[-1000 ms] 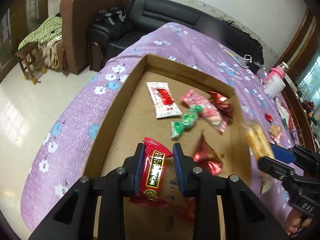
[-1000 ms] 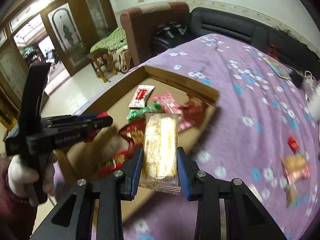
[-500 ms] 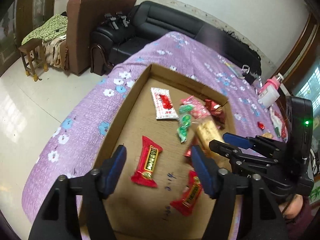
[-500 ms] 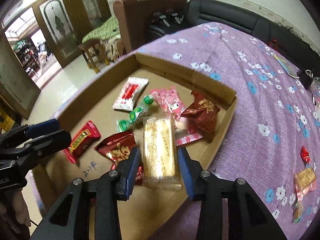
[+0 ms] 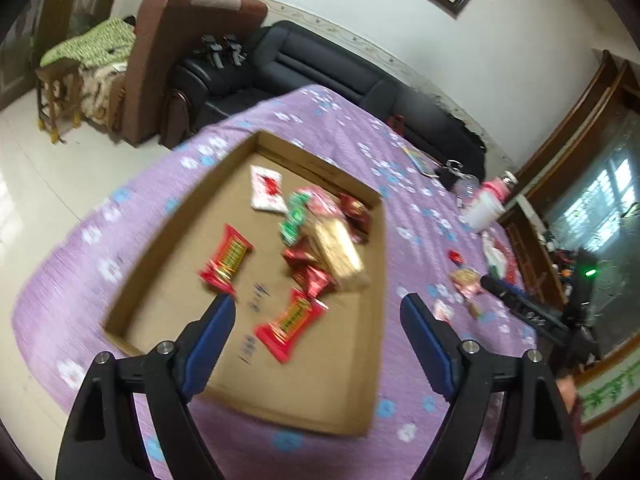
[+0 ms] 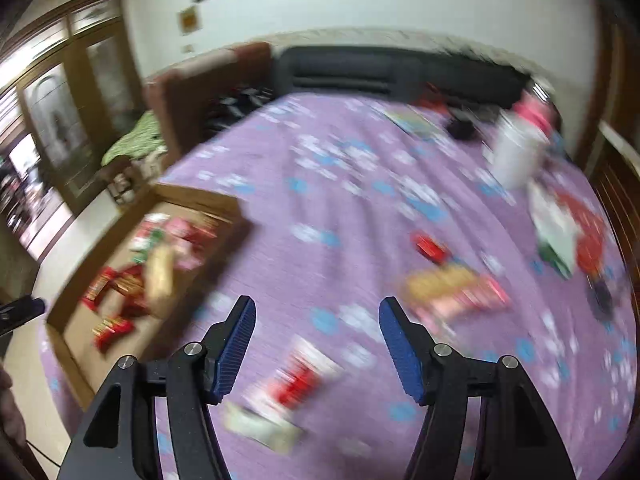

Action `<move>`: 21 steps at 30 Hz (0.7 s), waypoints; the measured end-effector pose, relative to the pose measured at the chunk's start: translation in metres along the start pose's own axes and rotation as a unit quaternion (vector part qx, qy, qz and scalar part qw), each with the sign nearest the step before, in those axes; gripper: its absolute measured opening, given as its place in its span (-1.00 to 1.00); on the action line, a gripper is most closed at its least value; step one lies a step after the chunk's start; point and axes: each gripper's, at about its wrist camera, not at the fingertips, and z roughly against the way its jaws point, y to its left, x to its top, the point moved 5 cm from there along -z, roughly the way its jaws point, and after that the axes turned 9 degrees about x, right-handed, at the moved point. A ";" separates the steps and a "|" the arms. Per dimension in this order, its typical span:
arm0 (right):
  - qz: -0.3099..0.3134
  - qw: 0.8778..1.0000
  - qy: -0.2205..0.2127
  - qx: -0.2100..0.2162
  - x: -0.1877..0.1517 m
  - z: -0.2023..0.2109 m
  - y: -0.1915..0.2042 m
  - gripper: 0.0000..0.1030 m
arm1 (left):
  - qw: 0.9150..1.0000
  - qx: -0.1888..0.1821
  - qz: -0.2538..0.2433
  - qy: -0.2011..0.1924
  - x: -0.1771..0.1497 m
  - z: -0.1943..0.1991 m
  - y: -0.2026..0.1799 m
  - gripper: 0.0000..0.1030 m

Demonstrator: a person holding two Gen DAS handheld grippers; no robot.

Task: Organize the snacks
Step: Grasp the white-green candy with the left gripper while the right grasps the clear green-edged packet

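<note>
On the purple flowered cloth: a shallow cardboard tray (image 5: 132, 280) lies open near the cloth's left edge, its far corner pointing toward the black sofa (image 5: 320, 64).
Tray contents: a red bar with a yellow label (image 5: 226, 260) lies alone toward the tray's left side; a second red bar (image 5: 290, 324) lies nearer the tray's front edge; a long pale golden wafer pack (image 5: 338, 254) lies on a heap of red, green and pink sweets toward the tray's right wall; a white packet with a red mark (image 5: 266, 188) sits toward the far corner.
Left gripper (image 5: 318, 322): above the tray's front edge, jaws spread wide and just been opening, nothing between the blue pads; the second red bar shows in the gap but lies flat on the tray floor.
Right gripper (image 6: 316, 320): over bare cloth to the right of the tray, jaws spread and just been opening, empty; its view is badly blurred.
Loose snacks on the cloth: an orange and pink packet (image 6: 448, 288) and a small red sweet (image 6: 430, 246) lie right of the right gripper; a red and white packet (image 6: 300, 380) lies close under it.
Far right corner of the cloth: a white container with a pink top (image 6: 516, 148) stands upright.
</note>
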 end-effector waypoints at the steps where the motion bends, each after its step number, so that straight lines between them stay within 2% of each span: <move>1: -0.012 1.000 0.007 -0.002 -0.006 0.000 -0.010 0.33 | 1.000 -0.005 -0.001 0.003 -0.005 -0.001 -0.004 0.63; 5: -0.046 0.999 0.024 0.003 -0.035 0.001 -0.031 0.33 | 1.000 -0.017 -0.016 0.019 -0.020 -0.007 -0.024 0.63; 9: -0.082 0.996 -0.016 -0.019 -0.035 0.013 -0.055 0.33 | 0.998 -0.023 -0.056 0.032 -0.037 -0.008 -0.051 0.63; 11: -0.119 0.992 -0.041 -0.025 -0.029 0.018 -0.078 0.32 | 0.996 -0.028 -0.083 0.032 -0.046 -0.004 -0.066 0.63; 16: -0.209 0.976 -0.062 -0.017 -0.027 0.021 -0.135 0.32 | 0.989 -0.040 -0.140 0.034 -0.067 0.000 -0.094 0.63; 18: -0.217 0.974 -0.062 -0.022 -0.032 0.022 -0.144 0.32 | 0.987 -0.042 -0.152 0.040 -0.073 -0.004 -0.102 0.63; 21: -0.199 0.979 -0.049 -0.015 -0.033 0.015 -0.139 0.32 | 0.984 -0.045 -0.168 0.048 -0.079 -0.010 -0.113 0.63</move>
